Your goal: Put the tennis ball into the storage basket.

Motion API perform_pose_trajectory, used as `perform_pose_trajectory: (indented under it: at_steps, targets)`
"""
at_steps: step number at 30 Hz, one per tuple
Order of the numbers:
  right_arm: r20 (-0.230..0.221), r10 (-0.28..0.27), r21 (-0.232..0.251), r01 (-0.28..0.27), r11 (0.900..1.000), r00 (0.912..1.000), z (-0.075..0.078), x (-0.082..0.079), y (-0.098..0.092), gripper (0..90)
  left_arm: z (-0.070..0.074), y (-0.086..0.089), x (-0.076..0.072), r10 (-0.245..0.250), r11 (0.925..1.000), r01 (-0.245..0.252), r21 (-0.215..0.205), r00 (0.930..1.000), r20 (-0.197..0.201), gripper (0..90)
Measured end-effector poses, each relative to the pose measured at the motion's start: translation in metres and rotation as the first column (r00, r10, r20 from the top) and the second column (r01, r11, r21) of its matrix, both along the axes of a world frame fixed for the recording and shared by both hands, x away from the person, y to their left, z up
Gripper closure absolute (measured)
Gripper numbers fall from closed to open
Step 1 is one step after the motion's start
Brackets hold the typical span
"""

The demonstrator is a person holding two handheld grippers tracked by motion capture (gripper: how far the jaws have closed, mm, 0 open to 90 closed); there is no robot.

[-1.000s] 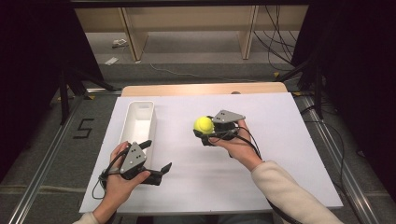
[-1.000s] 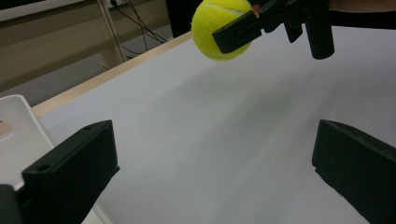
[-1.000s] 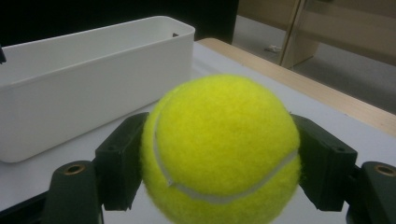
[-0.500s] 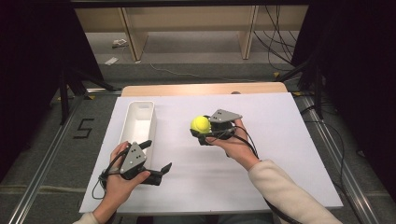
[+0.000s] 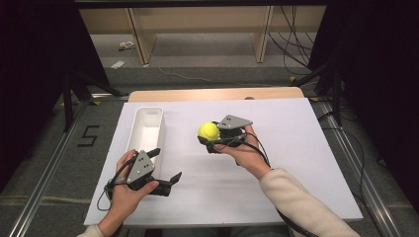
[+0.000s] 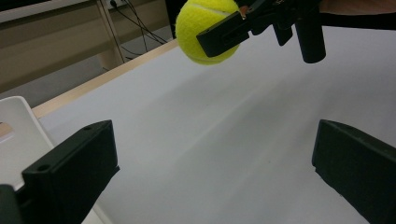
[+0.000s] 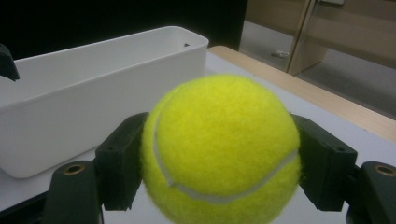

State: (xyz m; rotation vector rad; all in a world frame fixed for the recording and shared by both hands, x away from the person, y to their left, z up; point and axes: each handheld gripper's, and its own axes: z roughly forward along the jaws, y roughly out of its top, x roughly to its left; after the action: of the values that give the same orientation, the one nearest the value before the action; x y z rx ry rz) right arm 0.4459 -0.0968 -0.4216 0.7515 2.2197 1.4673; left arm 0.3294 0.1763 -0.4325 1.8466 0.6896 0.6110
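A yellow tennis ball (image 5: 208,131) is held above the white table, with my right gripper (image 5: 209,135) shut on it. In the right gripper view the ball (image 7: 223,149) sits squeezed between both black jaws. The left gripper view shows the ball (image 6: 205,29) up high, clamped by the other gripper. A long white bin (image 5: 146,128) lies at the table's left, to the left of the ball; its wall (image 7: 93,93) stands close behind the ball. My left gripper (image 5: 165,165) rests near the front left, open, with nothing between its jaws (image 6: 212,172).
The white tabletop (image 5: 296,148) stretches to the right of the ball. A wooden strip (image 5: 217,94) runs along its far edge. Beyond it are shelf legs, cables and grey floor. The white bin's corner (image 6: 16,121) lies just left of my left gripper.
My right gripper has carried the ball slightly leftward, toward the white bin. The left gripper has stayed where it was.
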Motion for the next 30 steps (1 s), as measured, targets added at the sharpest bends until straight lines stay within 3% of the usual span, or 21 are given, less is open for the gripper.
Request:
perform_pose_trajectory:
  at_steps: [30]
  targets:
    - [0.006,0.015,0.014,-0.015,1.000,0.9999,0.005,0.003,0.013,27.1,0.001,0.000,0.000,-0.002,1.0000,0.002,-0.001,1.0000,0.006,0.0]
